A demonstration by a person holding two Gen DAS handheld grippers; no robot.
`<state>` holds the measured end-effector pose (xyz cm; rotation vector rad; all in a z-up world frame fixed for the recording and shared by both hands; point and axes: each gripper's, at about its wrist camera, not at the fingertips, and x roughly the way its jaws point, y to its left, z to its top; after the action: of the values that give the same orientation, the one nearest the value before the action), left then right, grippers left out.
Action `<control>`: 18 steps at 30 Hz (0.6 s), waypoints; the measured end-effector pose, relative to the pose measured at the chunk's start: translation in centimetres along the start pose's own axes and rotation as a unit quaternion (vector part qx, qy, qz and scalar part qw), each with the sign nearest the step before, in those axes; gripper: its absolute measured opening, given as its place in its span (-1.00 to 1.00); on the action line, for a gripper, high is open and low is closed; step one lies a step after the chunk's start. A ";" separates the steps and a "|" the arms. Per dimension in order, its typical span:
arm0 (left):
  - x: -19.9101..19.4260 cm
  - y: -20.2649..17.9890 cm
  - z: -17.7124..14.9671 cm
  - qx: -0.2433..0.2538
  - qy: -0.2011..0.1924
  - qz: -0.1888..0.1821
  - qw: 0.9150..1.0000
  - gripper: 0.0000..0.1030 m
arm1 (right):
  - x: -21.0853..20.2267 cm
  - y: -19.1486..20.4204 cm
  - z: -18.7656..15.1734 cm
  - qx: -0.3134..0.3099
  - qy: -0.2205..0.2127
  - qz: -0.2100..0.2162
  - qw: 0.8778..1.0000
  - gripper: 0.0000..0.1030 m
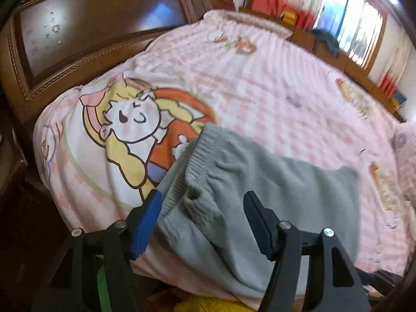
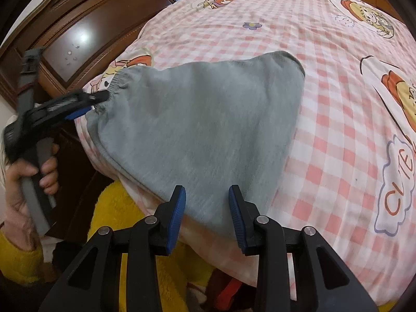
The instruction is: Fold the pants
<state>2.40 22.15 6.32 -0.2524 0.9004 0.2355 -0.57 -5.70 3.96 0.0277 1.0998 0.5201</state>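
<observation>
Grey pants (image 2: 197, 130) lie folded near the edge of a bed (image 2: 325, 135) covered in pink checked bedding. The left tool (image 1: 202, 223) hovers released over the elastic waistband, while the right tool (image 2: 207, 208), also released, straddles the pants' near corner.

Both cameras sit low at the near edge of the bed (image 1: 260, 83), looking across it toward the wooden headboard (image 1: 85, 31). The left view hangs close over the grey pants (image 1: 247, 182); the right view shares them.
</observation>
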 end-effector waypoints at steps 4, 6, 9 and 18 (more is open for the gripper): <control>1.6 1.0 -0.3 -0.015 0.025 0.016 0.999 -0.41 | -0.3 -0.3 -0.3 0.002 -0.003 0.004 1.000 -0.32; 0.2 2.2 -0.3 -0.039 0.017 -0.022 0.999 -0.57 | -0.4 -0.4 -0.2 0.003 -0.007 0.005 1.000 -0.32; -1.6 3.5 0.2 -0.047 0.008 -0.034 0.998 -0.60 | -0.8 -0.4 -0.3 0.001 -0.015 0.008 1.000 -0.32; 1.2 4.9 -1.7 -0.028 0.037 0.020 0.999 -0.03 | 0.9 -1.2 -1.0 0.007 0.017 0.007 1.000 -0.32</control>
<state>0.34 26.32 3.78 -0.2975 0.9728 0.2905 -0.63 -6.57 2.40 0.0382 1.1363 0.5274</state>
